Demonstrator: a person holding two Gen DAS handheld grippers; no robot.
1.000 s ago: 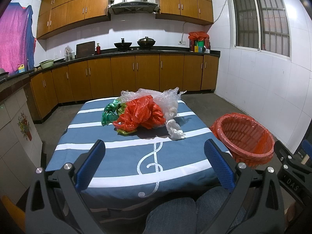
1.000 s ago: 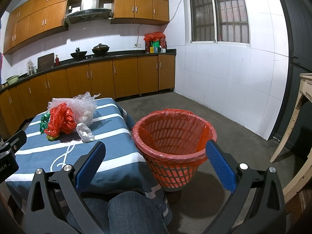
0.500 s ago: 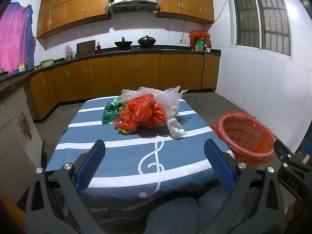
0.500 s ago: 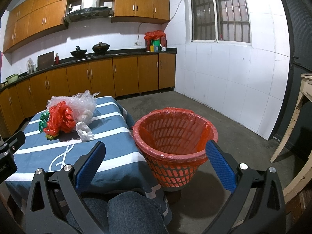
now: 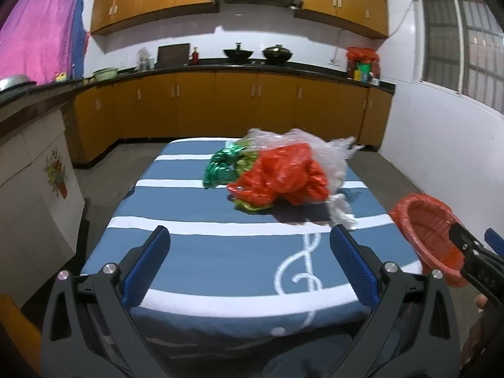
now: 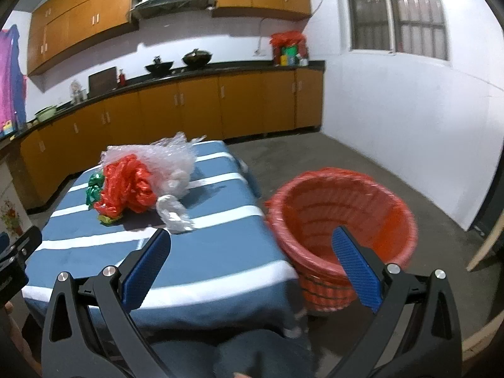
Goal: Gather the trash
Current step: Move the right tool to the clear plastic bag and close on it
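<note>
Left gripper [image 5: 250, 267]: jaws spread wide, nothing between the blue pads, sitting over the near edge of the table with the blue-and-white striped cloth [image 5: 220, 252]. A white treble-clef print [image 5: 299, 271] on the cloth lies just ahead of my right-hand finger. Below the jaws I see blue denim knees at the frame bottom.

Right gripper [image 6: 250, 266]: jaws also released wide, empty. Its left finger overlaps the table's near right corner; its right finger overlaps the rim of the round orange plastic basket lined with an orange bag [image 6: 343, 217]. The basket stands on the concrete floor just beside the table's right edge, and I see nothing in it from here.

The trash is well ahead of both sets of jaws, past mid-table, untouched:
- crumpled white plastic scrap [image 6: 174, 214], nearest, just ahead of the right gripper's left finger
- crumpled orange-red plastic bag [image 5: 283, 179], centre of the pile
- yellow-green wrapper [image 5: 252, 209] poking out under the red bag's near edge
- shiny green foil wrapper [image 5: 220, 168], touching the red bag on its left
- clear crinkled plastic bag [image 5: 315, 145], behind and over the red one

Both views are motion-blurred.

Far beyond the jaws: brown wooden cabinets [image 5: 220, 107] under a dark counter, two black woks [image 5: 255, 53] on the stove.
</note>
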